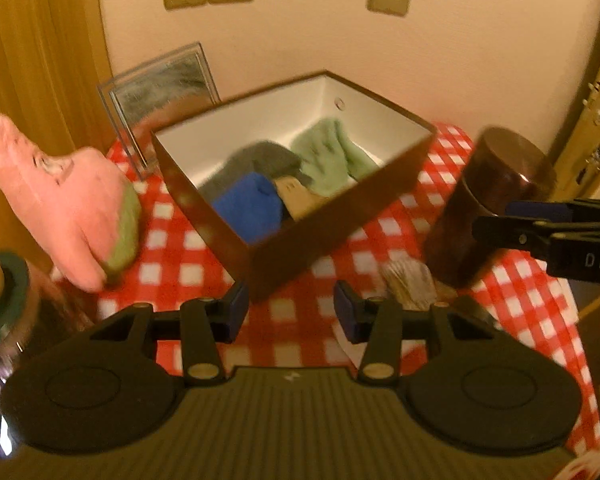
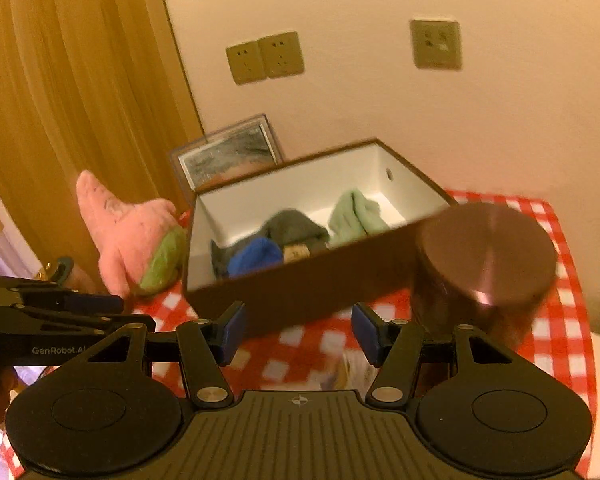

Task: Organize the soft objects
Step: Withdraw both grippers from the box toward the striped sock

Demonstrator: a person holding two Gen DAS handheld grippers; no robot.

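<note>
Cloths already in box (image 1: 332, 216); pink plush (image 1: 64, 196) left on bench. Both grippers, left (image 1: 288, 310) & right (image 2: 298, 332), wide open, empty.

The brown box (image 1: 332, 216) stands open-topped, so entry from above is free. Checked tabletop (image 1: 300, 332) lies bare before its near corner. A dark cylinder (image 1: 488, 204) blocks the right side, the pink plush (image 1: 64, 200) the left, and a frame (image 1: 160, 92) crowds behind.

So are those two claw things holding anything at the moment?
No. The left gripper and right gripper are both open and empty, in front of the brown box.
</note>
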